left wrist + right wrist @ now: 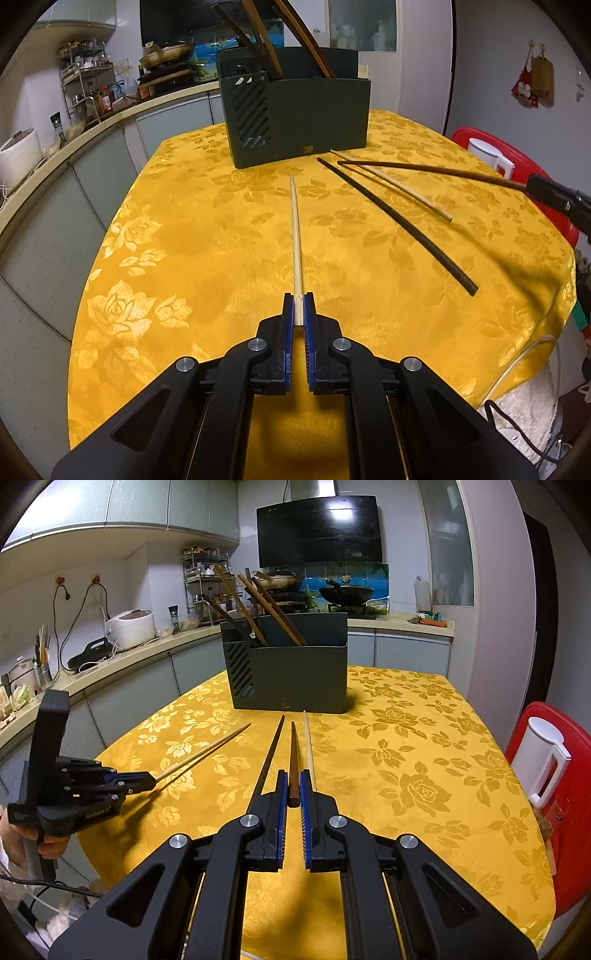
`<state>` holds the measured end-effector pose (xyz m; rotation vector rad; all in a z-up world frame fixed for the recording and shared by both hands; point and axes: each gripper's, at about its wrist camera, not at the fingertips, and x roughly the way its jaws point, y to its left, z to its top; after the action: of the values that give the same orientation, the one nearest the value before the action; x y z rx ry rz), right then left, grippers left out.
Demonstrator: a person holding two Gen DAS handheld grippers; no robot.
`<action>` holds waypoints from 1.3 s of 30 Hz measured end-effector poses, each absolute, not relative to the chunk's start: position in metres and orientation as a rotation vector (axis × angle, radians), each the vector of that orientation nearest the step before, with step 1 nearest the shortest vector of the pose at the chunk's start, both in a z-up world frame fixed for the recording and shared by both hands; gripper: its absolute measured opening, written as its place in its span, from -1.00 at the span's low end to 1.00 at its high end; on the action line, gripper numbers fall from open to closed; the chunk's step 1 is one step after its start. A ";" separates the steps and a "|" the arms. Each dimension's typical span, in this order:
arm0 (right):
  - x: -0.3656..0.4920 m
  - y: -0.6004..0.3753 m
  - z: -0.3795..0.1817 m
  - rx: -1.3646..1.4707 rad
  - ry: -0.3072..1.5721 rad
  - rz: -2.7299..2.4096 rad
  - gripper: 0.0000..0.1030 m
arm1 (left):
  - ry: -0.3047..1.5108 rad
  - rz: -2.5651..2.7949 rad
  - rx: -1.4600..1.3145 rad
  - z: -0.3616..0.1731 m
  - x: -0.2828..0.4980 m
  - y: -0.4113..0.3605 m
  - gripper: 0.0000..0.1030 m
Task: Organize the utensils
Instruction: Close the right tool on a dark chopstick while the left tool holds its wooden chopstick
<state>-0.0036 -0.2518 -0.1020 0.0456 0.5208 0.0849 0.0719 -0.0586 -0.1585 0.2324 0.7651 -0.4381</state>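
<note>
- Kitchen counters, a range hood and a wok fill the background; up front a desk (424,775) under a yellow rose-patterned cloth carries the work.
- At the desk's far side stands a dark green utensil holder (291,675) with several brown and dark chopsticks (255,605) already upright in it, so part of the sorting looks done.
- The left hand-held gripper (298,314) has its blue-padded jaws nearly closed on the butt of a pale bamboo chopstick (295,229), whose tip points toward the holder. From the right wrist view it seems to be lifted off the cloth, though the height is hard to judge.
- The right hand-held gripper (293,790) is likewise pinched on the thick end of a dark brown chopstick (293,760), which also aims at the holder.
- Two pieces lie loose on the cloth near the holder: a black chopstick (399,225) and a second pale chopstick (399,188), crossing close together beside the right gripper's load.
- Judged from this, the task is somewhere past the middle: some pieces stored, two in hand but not yet delivered, two not yet picked up.
- What remains is dropping both held sticks into the holder's open top, then collecting the last two.
- A red stool with a white jug (543,760) stands beside the desk and plays no visible part.
</note>
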 end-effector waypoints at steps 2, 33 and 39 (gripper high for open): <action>-0.004 -0.252 -0.102 0.044 0.521 0.086 -0.86 | 0.763 -0.439 0.231 -0.159 0.071 -0.059 -0.90; -0.003 -0.253 -0.104 0.057 0.529 0.092 -0.86 | 0.739 -0.427 0.245 -0.170 0.065 -0.059 -0.86; -0.006 -0.252 -0.105 0.062 0.516 0.089 -0.86 | 0.725 -0.425 0.240 -0.151 0.060 -0.052 -0.86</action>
<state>-0.0058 -0.2518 -0.1052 0.0619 0.5160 0.0895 0.0598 -0.0521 -0.1508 0.2395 0.7245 -0.4254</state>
